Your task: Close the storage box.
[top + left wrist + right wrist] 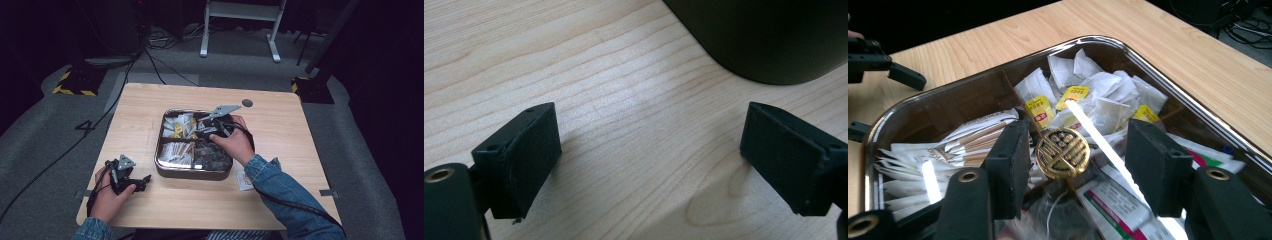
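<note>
Right claw (1075,150) is hanging over the middle of the metal tray (165,167), where the dividers meet, and its jaws stand apart. Between them sits a round brass knob (1063,153) with a cut-out pattern. It looks like the tray's centre handle. The left jaw pad is right up against the knob, maybe brushing it, but the right pad is clearly off it, so nothing is clamped.

The tray is a four-section thing in the middle of the desk (280,130): tea bags with yellow tags (1083,100) in one section, white paper sachets (948,145) in another, flat packets with red and green print (1120,200) nearer the claw, and darker clear-wrapped stuff in the fourth.

Left claw (131,181) is parked on the desk near the tray's front left corner, jaws wide apart with bare wood between them, so it's basically idle.

My read is that the step in hand is working around that knob, either letting it go or lining up to grab it. If it's a grab, centre the claw first so both pads meet the knob at the same time; right now it's off to one side and closing would shove the knob sideways. Keep the pads on the knob's rim, not down in the packets, since there's a tea bag string right underneath that could snag. If it's a release, come straight up and clear of the tags.
</note>
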Available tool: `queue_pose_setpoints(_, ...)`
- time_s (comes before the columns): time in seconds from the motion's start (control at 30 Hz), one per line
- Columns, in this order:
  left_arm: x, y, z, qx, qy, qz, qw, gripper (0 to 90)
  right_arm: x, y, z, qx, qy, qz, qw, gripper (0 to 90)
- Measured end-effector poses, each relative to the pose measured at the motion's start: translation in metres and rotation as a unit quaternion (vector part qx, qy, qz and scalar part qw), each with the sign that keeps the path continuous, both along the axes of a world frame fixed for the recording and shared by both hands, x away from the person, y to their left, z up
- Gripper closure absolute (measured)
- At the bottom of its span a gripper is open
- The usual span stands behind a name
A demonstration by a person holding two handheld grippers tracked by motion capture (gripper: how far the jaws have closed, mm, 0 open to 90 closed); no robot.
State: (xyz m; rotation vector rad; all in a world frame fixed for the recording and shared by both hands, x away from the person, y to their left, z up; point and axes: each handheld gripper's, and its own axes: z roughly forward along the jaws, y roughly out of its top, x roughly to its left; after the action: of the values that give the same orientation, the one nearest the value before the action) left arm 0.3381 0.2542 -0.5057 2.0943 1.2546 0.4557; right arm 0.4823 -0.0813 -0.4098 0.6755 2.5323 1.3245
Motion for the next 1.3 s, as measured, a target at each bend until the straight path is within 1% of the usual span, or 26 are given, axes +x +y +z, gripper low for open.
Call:
queue_pose_setpoints(0.07,0.000,0.000,0.000,0.000,0.000,0.000,1.0000,9.3,-0.001,-0.005,0.002,0.004,0.001,-0.002,1.0000,43.5)
queue_pose_setpoints(0.13,0.000,0.000,0.000,0.001,0.000,0.000,1.0000,9.3,-0.004,-0.014,0.007,0.004,-0.004,-0.005,1.0000,41.8)
queue_pose_setpoints(0.2,0.000,0.000,0.000,0.000,0.000,-0.001,1.0000,9.3,-0.008,-0.027,0.013,-0.001,-0.010,-0.005,0.9999,41.4)
queue_pose_setpoints(0.27,0.000,0.000,0.000,0.000,0.000,0.000,1.0000,9.3,-0.011,-0.037,0.017,-0.003,-0.012,-0.008,0.9999,41.3)
queue_pose_setpoints(0.4,0.000,0.000,0.000,0.001,0.000,0.000,1.0000,9.3,-0.017,-0.065,0.026,0.003,-0.010,-0.021,0.9997,41.3)
queue_pose_setpoints(0.5,0.000,0.000,0.000,0.001,0.000,0.000,1.0000,9.3,-0.022,-0.085,0.031,0.004,-0.013,-0.032,0.9994,41.2)
queue_pose_setpoints(0.6,-0.001,0.001,0.000,0.002,0.000,-0.002,1.0000,9.3,-0.028,-0.106,0.035,0.010,-0.010,-0.044,0.9989,41.2)
queue_pose_setpoints(0.7,-0.002,0.001,0.000,-0.001,0.000,-0.002,1.0000,9.4,-0.032,-0.120,0.037,0.015,-0.010,-0.049,0.9986,41.2)
queue_pose_setpoints(0.77,-0.002,0.001,0.000,0.001,0.001,-0.003,1.0000,9.3,-0.035,-0.131,0.037,0.018,-0.007,-0.055,0.9983,41.1)
queue_pose_setpoints(0.8,-0.002,0.001,0.000,0.001,-0.002,-0.002,1.0000,9.3,-0.037,-0.136,0.037,0.019,-0.006,-0.058,0.9981,41.1)
queue_pose_setpoints(0.87,-0.003,0.001,0.000,0.000,0.000,-0.002,1.0000,9.3,-0.041,-0.146,0.036,0.020,-0.004,-0.065,0.9977,41.1)
queue_pose_setpoints(0.93,-0.003,0.001,0.000,0.000,0.000,-0.003,1.0000,9.3,-0.044,-0.153,0.035,0.020,-0.001,-0.069,0.9974,40.9)
queue_pose_setpoints(1.0,-0.003,0.001,0.000,0.000,-0.001,-0.003,1.0000,9.3,-0.049,-0.164,0.033,0.022,0.003,-0.075,0.9970,40.6)
queue_pose_setpoints(1.13,-0.003,0.001,0.000,0.000,-0.001,-0.003,1.0000,9.3,-0.056,-0.178,0.030,0.023,0.004,-0.086,0.9960,40.3)
queue_pose_setpoints(1.3,-0.003,0.001,0.000,0.000,0.000,-0.003,1.0000,9.3,-0.072,-0.195,0.024,0.025,0.003,-0.097,0.9949,40.0)
